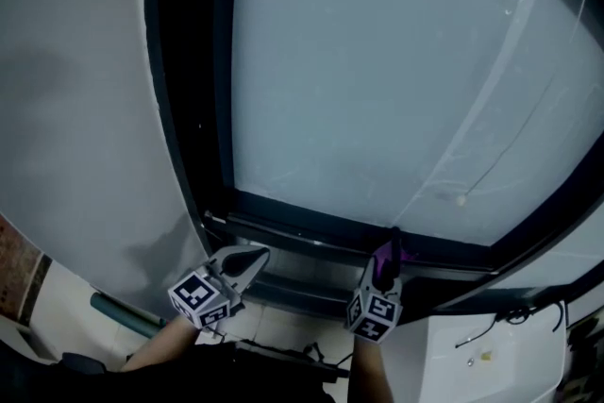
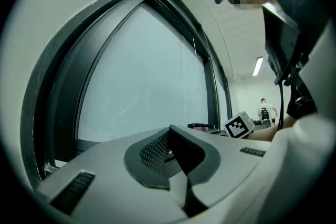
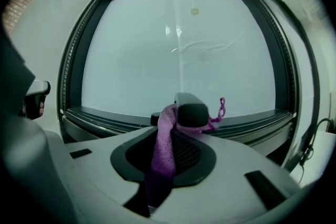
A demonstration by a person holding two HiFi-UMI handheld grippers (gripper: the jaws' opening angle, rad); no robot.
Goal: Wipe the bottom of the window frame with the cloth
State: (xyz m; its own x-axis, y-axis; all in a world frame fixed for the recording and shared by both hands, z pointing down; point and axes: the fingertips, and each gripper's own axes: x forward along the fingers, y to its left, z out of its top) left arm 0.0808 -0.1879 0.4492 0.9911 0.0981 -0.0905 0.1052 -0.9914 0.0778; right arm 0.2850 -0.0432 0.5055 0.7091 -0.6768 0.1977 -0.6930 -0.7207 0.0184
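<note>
A dark window frame surrounds a pale pane; its bottom rail (image 1: 311, 236) (image 3: 110, 118) runs just ahead of both grippers. A purple cloth (image 3: 163, 147) (image 1: 386, 258) hangs from my right gripper (image 3: 181, 112) (image 1: 388, 248), which is shut on it. A short end of the cloth sticks out past the tips, right at the rail; I cannot tell whether it touches. My left gripper (image 1: 247, 261) (image 2: 169, 129) is lower and to the left, below the frame's bottom left corner. Its jaws meet at the tips with nothing between them.
A white wall (image 1: 75, 109) borders the frame's left side. A white box with cables (image 1: 481, 354) stands at the lower right. A greenish tube (image 1: 123, 314) lies low on the left. Far behind in the left gripper view, a person (image 2: 265, 109) stands in the room.
</note>
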